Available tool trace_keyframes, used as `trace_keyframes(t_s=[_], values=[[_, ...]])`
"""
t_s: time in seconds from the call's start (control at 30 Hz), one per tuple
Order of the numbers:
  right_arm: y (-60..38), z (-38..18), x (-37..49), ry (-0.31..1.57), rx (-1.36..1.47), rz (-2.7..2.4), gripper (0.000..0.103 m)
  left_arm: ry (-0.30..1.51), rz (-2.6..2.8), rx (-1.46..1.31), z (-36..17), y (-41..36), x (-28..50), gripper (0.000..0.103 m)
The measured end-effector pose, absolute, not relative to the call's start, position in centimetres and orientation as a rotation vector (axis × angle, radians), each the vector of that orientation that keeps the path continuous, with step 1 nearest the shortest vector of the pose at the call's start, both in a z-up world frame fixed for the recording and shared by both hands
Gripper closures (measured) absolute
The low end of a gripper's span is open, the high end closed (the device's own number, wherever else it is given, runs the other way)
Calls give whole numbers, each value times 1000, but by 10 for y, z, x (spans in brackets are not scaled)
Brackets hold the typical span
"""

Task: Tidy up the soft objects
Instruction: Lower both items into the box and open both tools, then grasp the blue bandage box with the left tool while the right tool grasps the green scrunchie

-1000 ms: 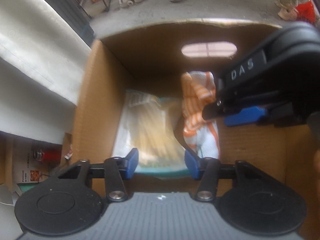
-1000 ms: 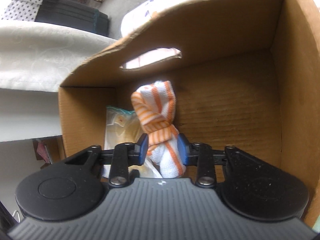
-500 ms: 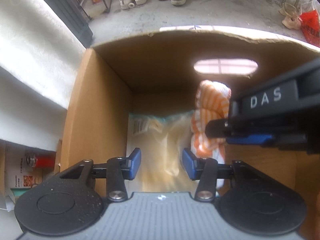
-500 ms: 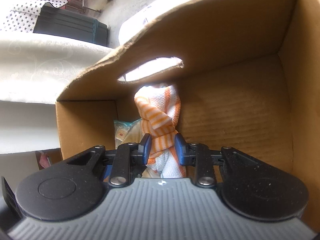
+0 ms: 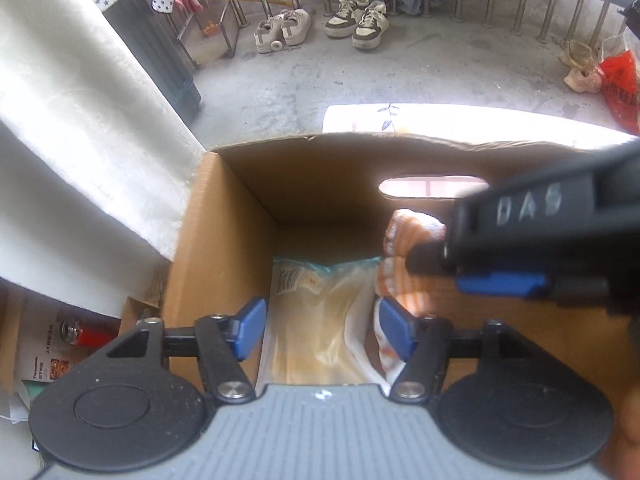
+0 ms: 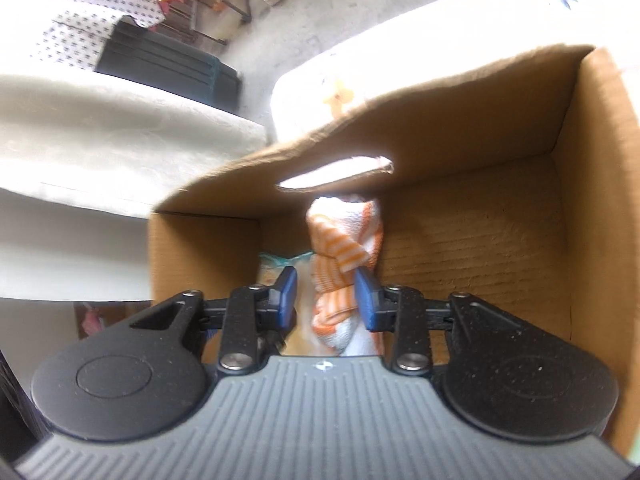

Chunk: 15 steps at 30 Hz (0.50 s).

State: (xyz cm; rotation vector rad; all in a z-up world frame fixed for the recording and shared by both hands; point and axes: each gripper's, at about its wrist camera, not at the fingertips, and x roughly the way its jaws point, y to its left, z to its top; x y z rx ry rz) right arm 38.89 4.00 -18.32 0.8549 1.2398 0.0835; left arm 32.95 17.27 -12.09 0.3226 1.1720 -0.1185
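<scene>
An orange and white striped towel (image 6: 344, 264) stands rolled inside a brown cardboard box (image 6: 480, 232), next to a clear plastic bag (image 5: 320, 320) with yellowish contents on the box floor. The towel also shows in the left wrist view (image 5: 404, 248). My right gripper (image 6: 326, 300) is open, its blue fingers either side of the towel with gaps showing. My left gripper (image 5: 320, 330) is open and empty above the plastic bag. The right gripper's black body (image 5: 540, 240) crosses the left wrist view at right.
The box has a handle hole (image 5: 424, 188) in its far wall. A white cloth-covered surface (image 5: 80, 140) lies to the left. Shoes (image 5: 320, 26) and railings stand on the concrete floor beyond. A red bottle (image 5: 88, 334) sits low at left.
My right gripper has opened and let go of the towel, which now stands in the box. Both grippers have pulled back upward out of the box.
</scene>
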Motion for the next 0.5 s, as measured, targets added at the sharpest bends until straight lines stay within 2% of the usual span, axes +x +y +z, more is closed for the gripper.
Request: trace_keyframes(t_s=[0.03, 0.1, 0.23, 0.3, 0.4, 0.5], values=[[36, -174, 384, 1222, 857, 88, 66, 1170, -119, 319, -115, 173, 325, 35], [25, -155, 374, 1176, 862, 102, 53, 1174, -126, 308, -102, 173, 315, 32], [-7, -117, 342, 1074, 878, 142, 41, 1185, -147, 275, -75, 167, 293, 27], [-29, -99, 323, 1022, 890, 160, 32, 1188, -167, 242, -60, 161, 281, 22], [-73, -71, 287, 951, 885, 182, 27, 1171, -212, 189, -39, 147, 260, 20], [-130, -46, 246, 900, 868, 171, 26, 1147, -262, 159, -23, 121, 233, 20]])
